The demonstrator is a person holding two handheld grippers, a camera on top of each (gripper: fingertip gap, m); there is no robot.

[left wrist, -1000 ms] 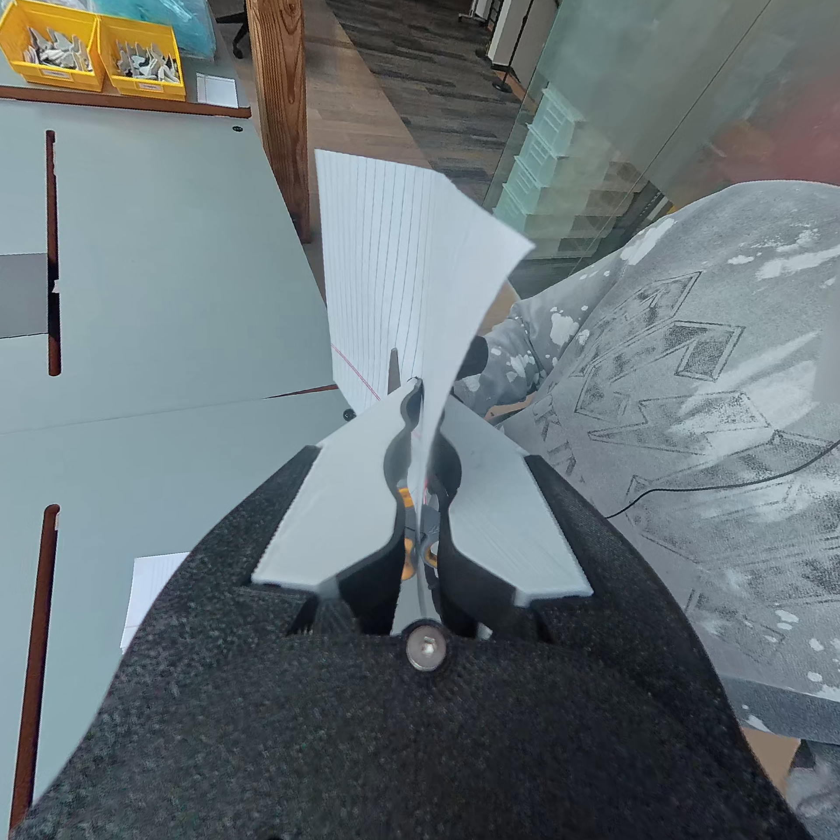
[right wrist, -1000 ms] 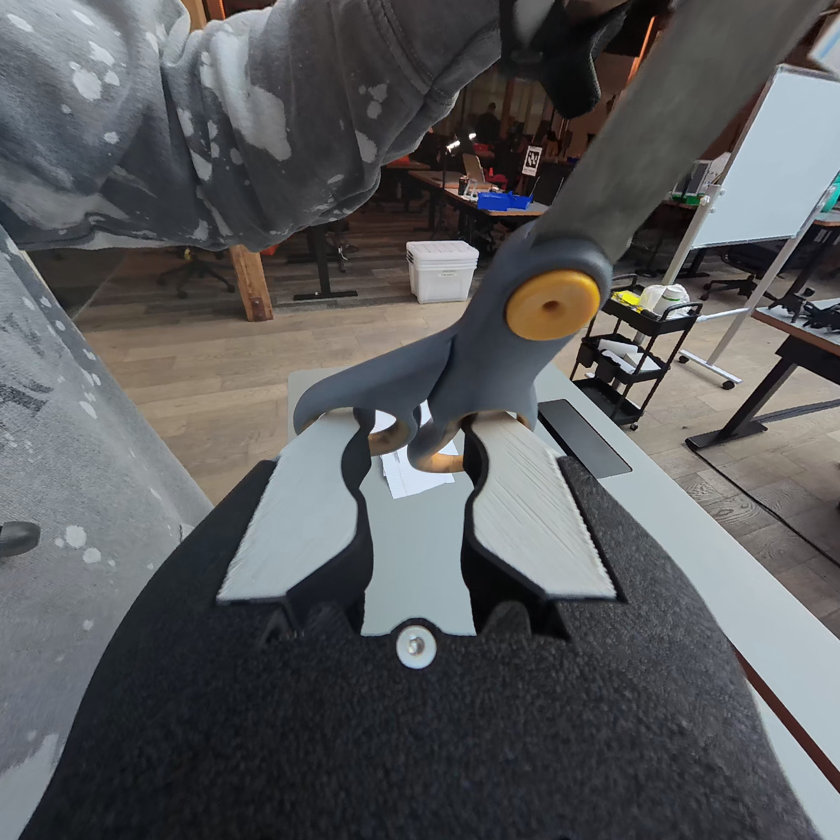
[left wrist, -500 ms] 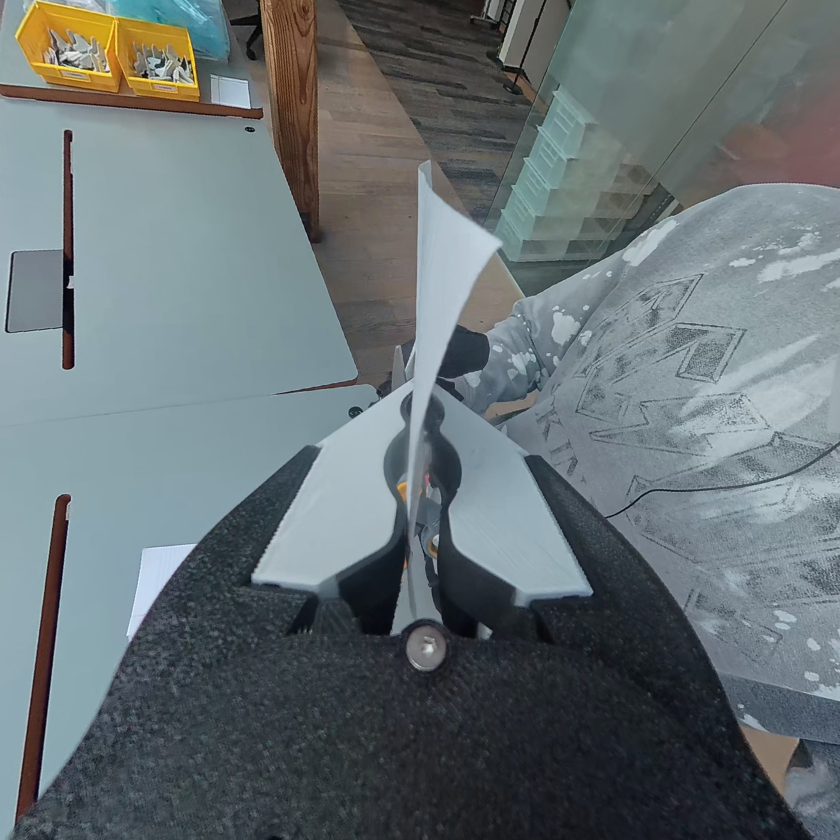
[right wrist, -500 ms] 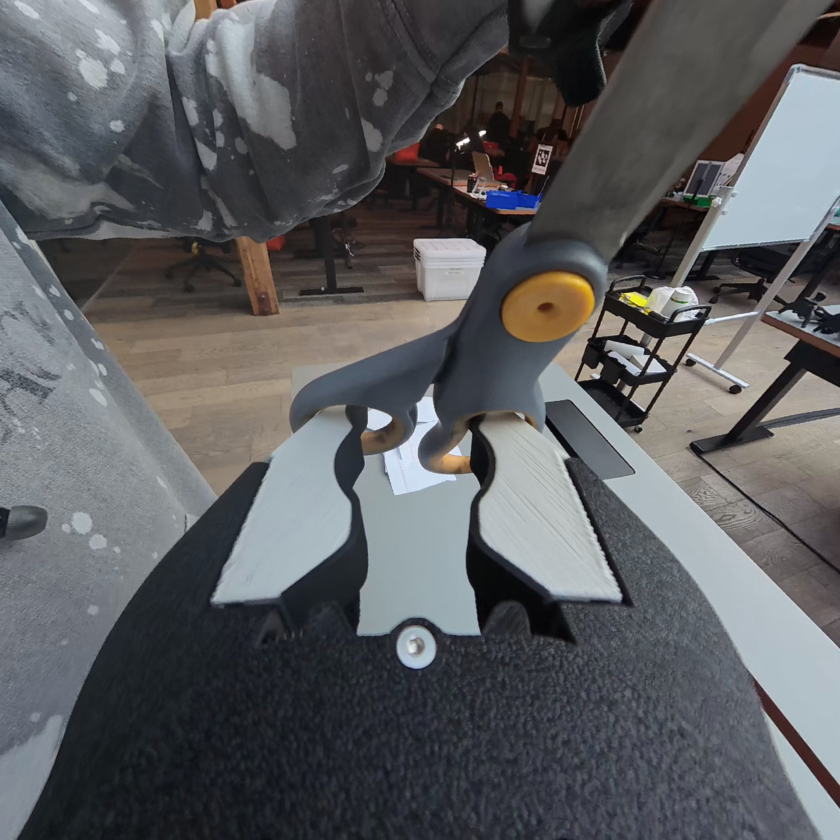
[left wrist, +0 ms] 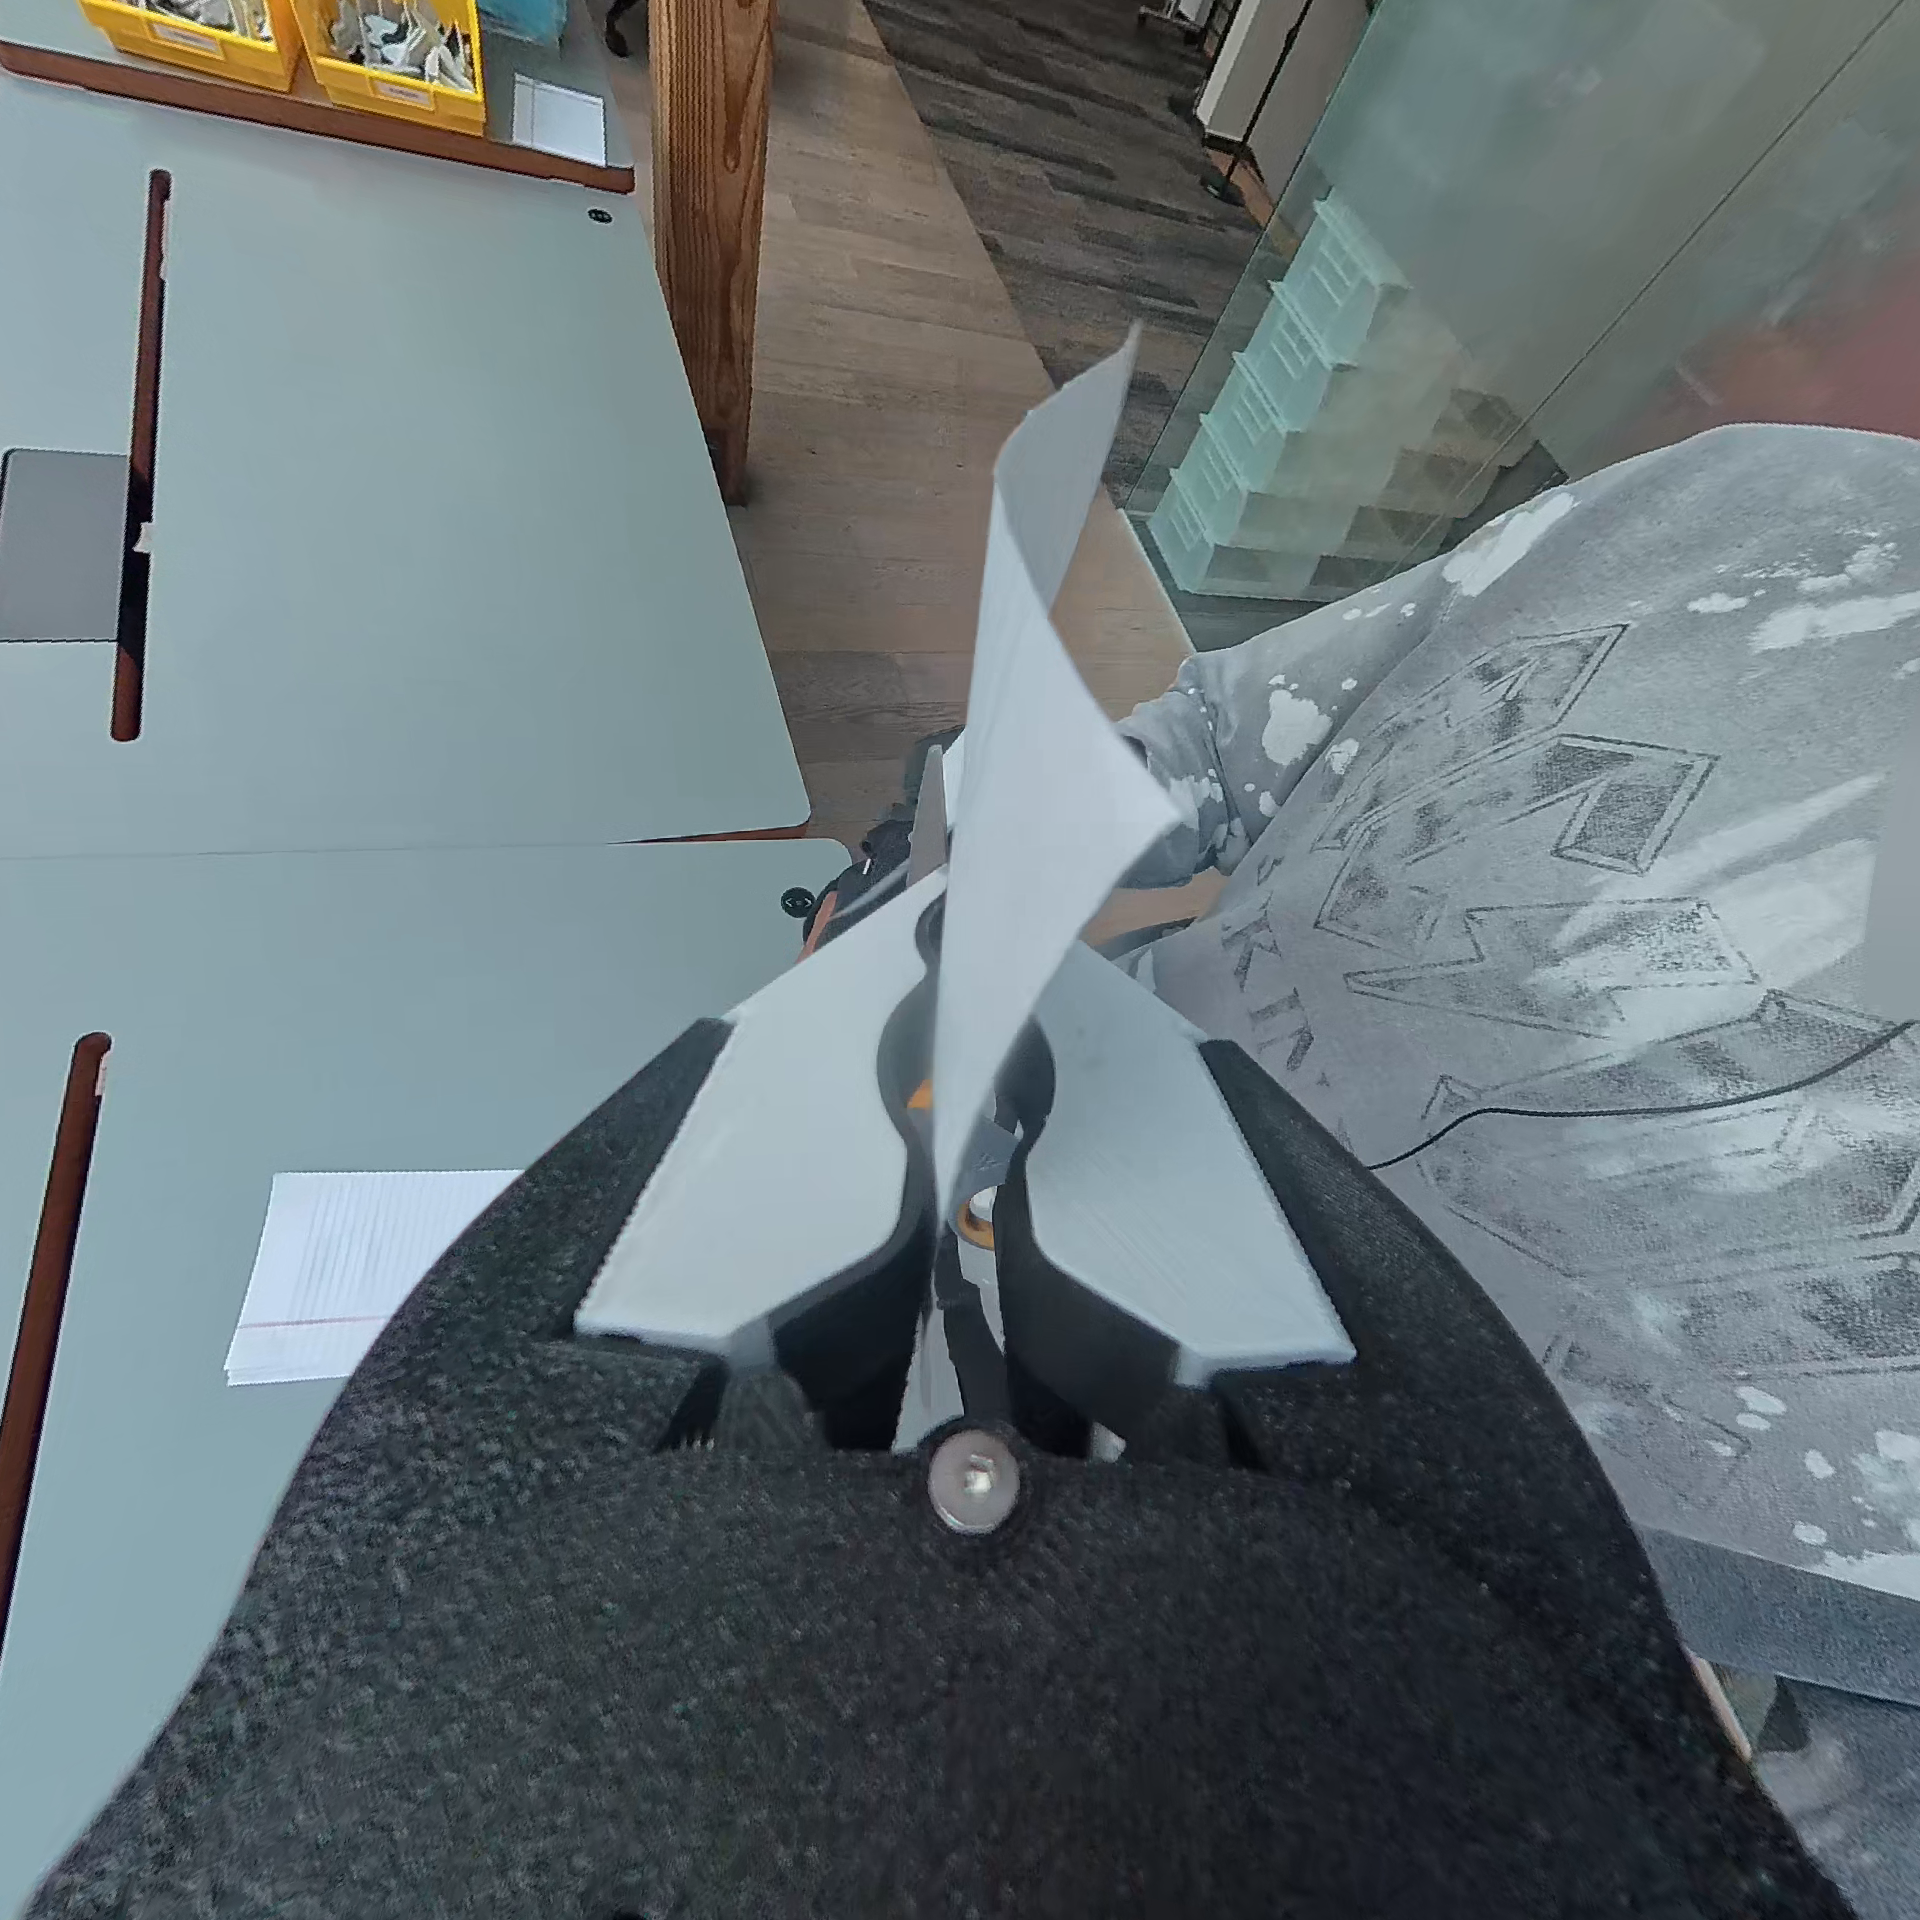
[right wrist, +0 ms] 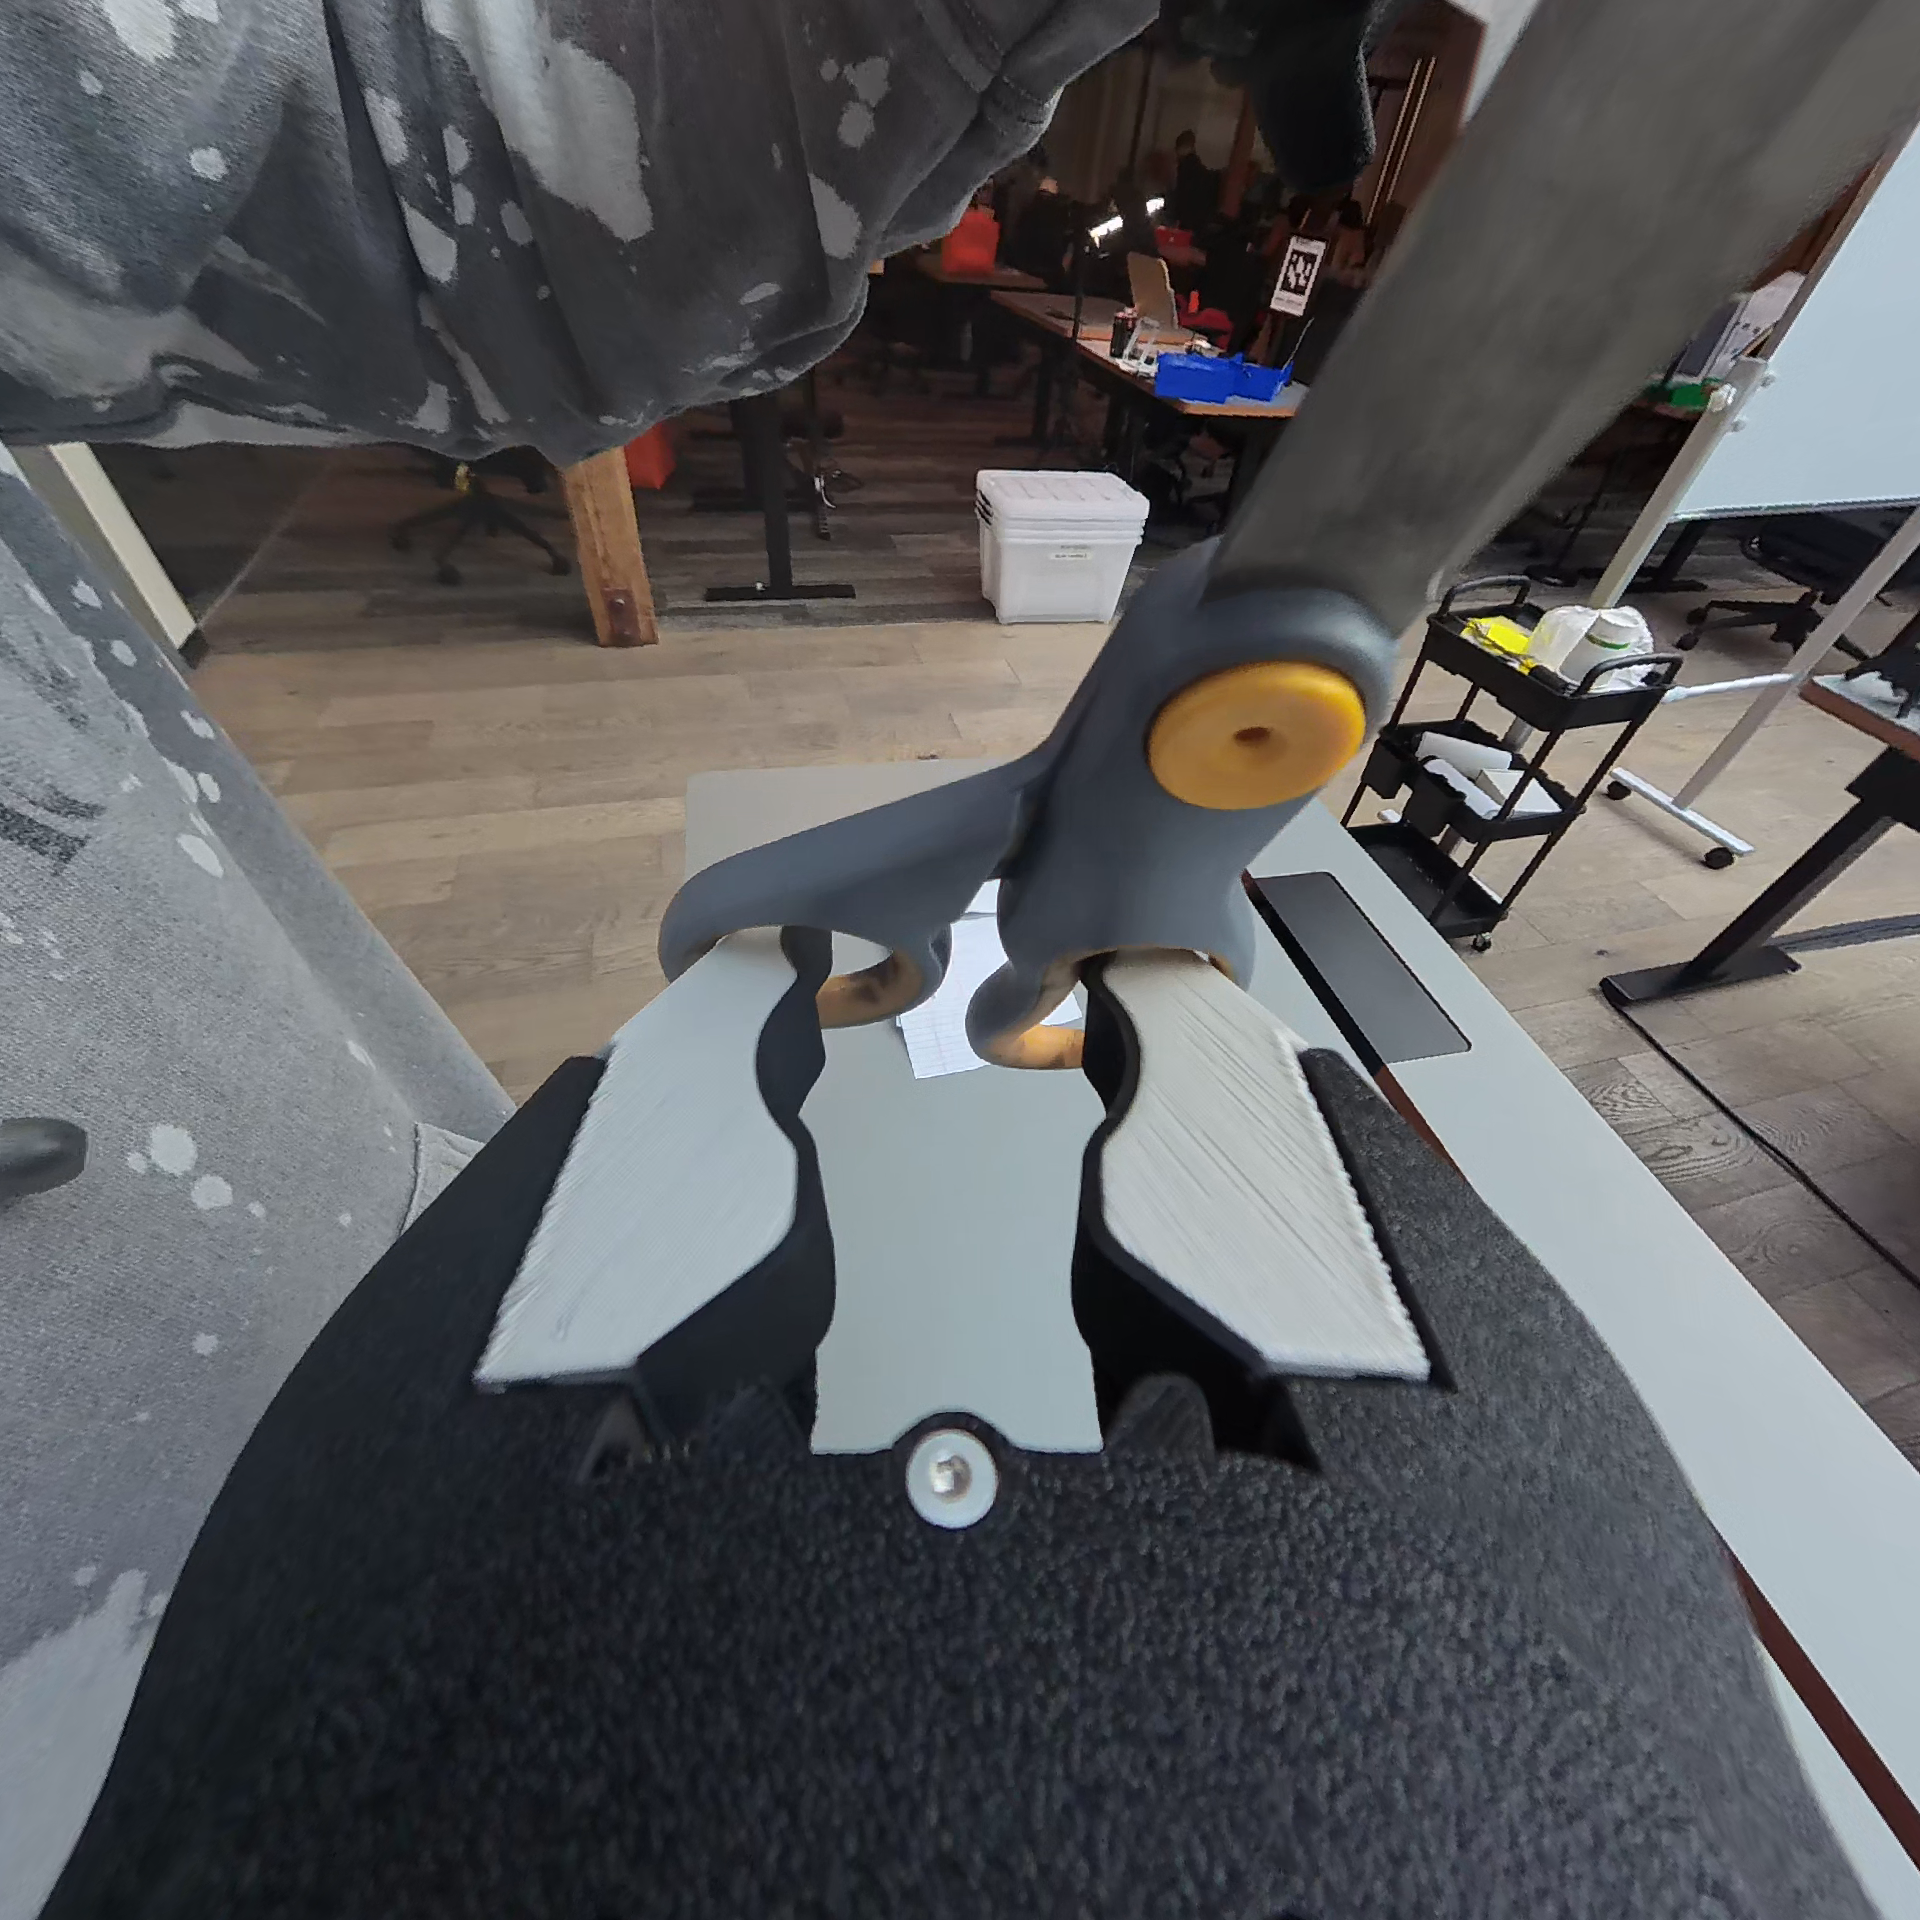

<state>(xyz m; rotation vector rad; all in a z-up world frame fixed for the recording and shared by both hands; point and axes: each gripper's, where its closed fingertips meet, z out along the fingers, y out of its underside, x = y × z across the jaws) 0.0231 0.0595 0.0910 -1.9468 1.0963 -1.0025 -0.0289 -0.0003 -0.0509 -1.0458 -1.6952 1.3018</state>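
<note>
While the left tongs [left wrist: 961, 925] are pressed together on a strip of white paper [left wrist: 1023, 790], the strip stands up from between their tips and curls to the right at its top. Behind the tips, the metal blade of the scissors [left wrist: 928, 821] shows as a thin edge just beside the paper. Below lies the grey desk [left wrist: 395, 540], with a small pad of lined paper [left wrist: 343, 1268] on it near the left finger. Two yellow bins [left wrist: 312, 42] stand at the far edge of the desk, and a wooden post [left wrist: 712, 208] rises beside it. On the right is the grey spotted sweatshirt [left wrist: 1558, 935] of the person.

The right tongs [right wrist: 956, 966] stand narrowly apart, each finger pushed into one loop of the grey scissors with the orange pivot [right wrist: 1252, 732], so they hold the scissors by the handles. The long blade [right wrist: 1558, 270] goes up to the right corner. Between the fingers one sees the desk [right wrist: 1558, 1299] with lined paper sheets [right wrist: 951, 997] on it. Farther off are a white storage box [right wrist: 1060, 556], a black cart [right wrist: 1507, 758] and a whiteboard [right wrist: 1829, 395].
</note>
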